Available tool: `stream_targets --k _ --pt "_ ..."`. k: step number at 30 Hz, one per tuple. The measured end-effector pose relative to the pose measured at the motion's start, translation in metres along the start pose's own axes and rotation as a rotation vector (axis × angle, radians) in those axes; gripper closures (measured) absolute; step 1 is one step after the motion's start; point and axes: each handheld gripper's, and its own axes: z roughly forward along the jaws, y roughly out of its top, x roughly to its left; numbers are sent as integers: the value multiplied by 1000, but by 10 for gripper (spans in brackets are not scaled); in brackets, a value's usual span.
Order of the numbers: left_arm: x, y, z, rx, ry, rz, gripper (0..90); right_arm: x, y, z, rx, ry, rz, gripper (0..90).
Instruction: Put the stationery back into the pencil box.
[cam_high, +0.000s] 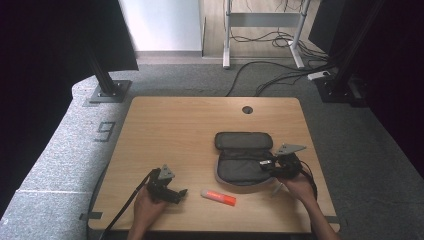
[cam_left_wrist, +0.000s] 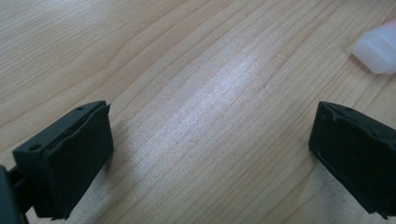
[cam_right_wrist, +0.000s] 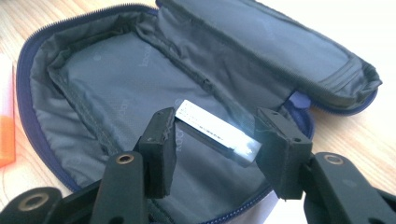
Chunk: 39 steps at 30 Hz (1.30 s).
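A dark grey pencil case (cam_high: 235, 167) lies unzipped and spread open on the wooden table, its lid (cam_high: 243, 140) folded back. My right gripper (cam_high: 266, 164) hovers over the case's right side, shut on a small black block with a white label (cam_right_wrist: 215, 133) that spans from one jaw to the other above the grey lining (cam_right_wrist: 107, 79). An orange and white stick (cam_high: 218, 197) lies in front of the case. To its left, my left gripper (cam_high: 181, 194) rests low over the bare wood with its jaws wide apart, and the stick's white end (cam_left_wrist: 377, 46) lies beyond its right jaw.
The table (cam_high: 170, 130) has a cable hole (cam_high: 247, 109) near its far edge. A thin white item (cam_high: 277, 189) lies by the right hand. Beyond the table are black stand bases (cam_high: 109, 92) and floor cables (cam_high: 280, 75). The orange stick's edge (cam_right_wrist: 5, 126) shows left of the case.
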Motion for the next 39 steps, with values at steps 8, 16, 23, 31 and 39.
stream_targets --k 8,16,23,31,39 --pt "0 0 0 0 0 0 0 2 -3 5 20 20 -8 471" --pt "0 0 0 0 0 0 0 3 -2 5 18 18 -13 466" --pt "0 0 0 0 0 0 0 4 0 -4 -7 8 -8 441" --pt "0 0 0 0 0 1 0 0 -1 -13 -7 0 1 340" --pt "0 0 0 0 0 0 0 -2 -4 -20 -8 -19 5 286"
